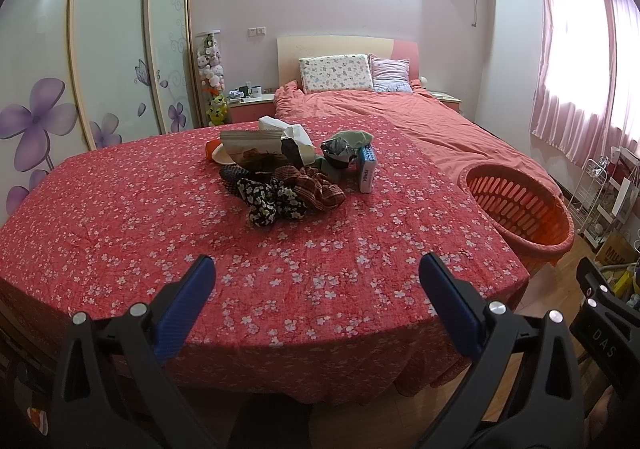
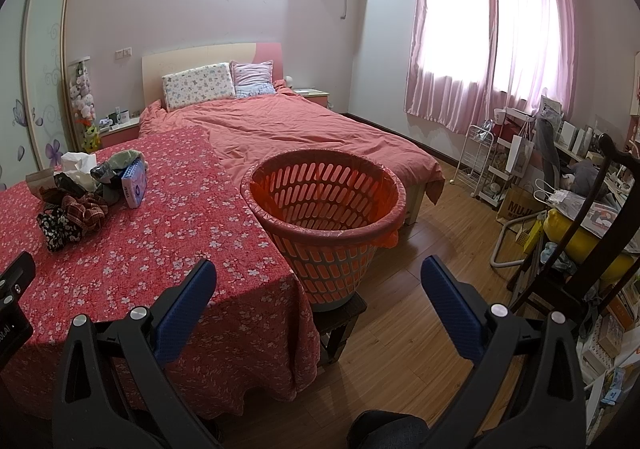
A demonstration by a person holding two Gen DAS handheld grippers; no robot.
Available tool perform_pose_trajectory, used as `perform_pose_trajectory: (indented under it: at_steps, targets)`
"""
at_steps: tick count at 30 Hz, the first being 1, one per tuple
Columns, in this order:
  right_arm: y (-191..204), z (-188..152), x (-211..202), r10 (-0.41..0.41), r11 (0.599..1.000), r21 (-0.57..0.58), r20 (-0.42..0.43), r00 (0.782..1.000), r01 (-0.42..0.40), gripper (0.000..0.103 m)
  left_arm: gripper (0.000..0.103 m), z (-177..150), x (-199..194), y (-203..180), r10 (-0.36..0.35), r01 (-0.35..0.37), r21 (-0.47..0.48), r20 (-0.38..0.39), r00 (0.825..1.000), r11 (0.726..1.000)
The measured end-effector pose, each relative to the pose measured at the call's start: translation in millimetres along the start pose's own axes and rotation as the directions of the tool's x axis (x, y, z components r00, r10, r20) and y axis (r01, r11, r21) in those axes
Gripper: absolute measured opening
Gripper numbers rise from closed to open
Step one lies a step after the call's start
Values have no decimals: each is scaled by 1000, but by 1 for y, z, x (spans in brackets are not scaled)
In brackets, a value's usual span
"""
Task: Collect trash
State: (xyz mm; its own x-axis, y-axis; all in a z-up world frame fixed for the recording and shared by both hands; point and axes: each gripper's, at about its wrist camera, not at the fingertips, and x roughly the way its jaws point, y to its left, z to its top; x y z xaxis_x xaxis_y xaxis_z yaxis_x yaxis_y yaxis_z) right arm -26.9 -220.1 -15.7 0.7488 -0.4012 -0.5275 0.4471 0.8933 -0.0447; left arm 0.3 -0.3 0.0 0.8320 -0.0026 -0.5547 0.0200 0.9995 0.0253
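A heap of trash and cloth sits mid-table on the red flowered tablecloth (image 1: pixel 120 217): a brown paper bag (image 1: pixel 252 147), white tissue (image 1: pixel 286 127), a crumpled dark wrapper (image 1: pixel 338 151), a blue-and-white tissue pack (image 1: pixel 366 169) and patterned fabric pieces (image 1: pixel 288 195). An orange slatted basket (image 2: pixel 324 201) lined with a pink bag stands on a stool at the table's right edge. My left gripper (image 1: pixel 316 265) hovers open over the table's near edge, well short of the heap. My right gripper (image 2: pixel 318 269) hangs open just before the basket, nothing between its fingers.
A bed (image 2: pixel 304 129) with a salmon cover lies behind the table. Wardrobe doors (image 1: pixel 116 49) line the left wall. A white wire rack (image 2: pixel 478 157), bags, a dark wooden chair (image 2: pixel 588 233) and clutter crowd the right side. Wood floor (image 2: pixel 404 313) lies between basket and chair.
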Motion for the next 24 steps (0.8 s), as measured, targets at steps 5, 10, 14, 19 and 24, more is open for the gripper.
perform_pose_trajectory:
  at_steps: [5,10,14,19,24]
  targets:
    - [0,0,0,0,1000,1,-1,1000,0,101,99,0,-1,-2,0,0,-1,0,1000,1000]
    - [-1,-1,0,0,1000,0,0,1000,0,101,99,0,0,0,-1,1,-1,-1,1000,1000]
    - [-1,-1,0,0,1000,1,0,1000,0,101,99,0,0,0,-1,1,-1,-1,1000,1000]
    - [-1,-1,0,0,1000,1,0,1000,0,101,99,0,0,0,-2,2,-1,-2,1000,1000]
    - [-1,-1,0,0,1000,1,0,1000,0,101,99,0,0,0,-2,2,-1,-2,1000,1000]
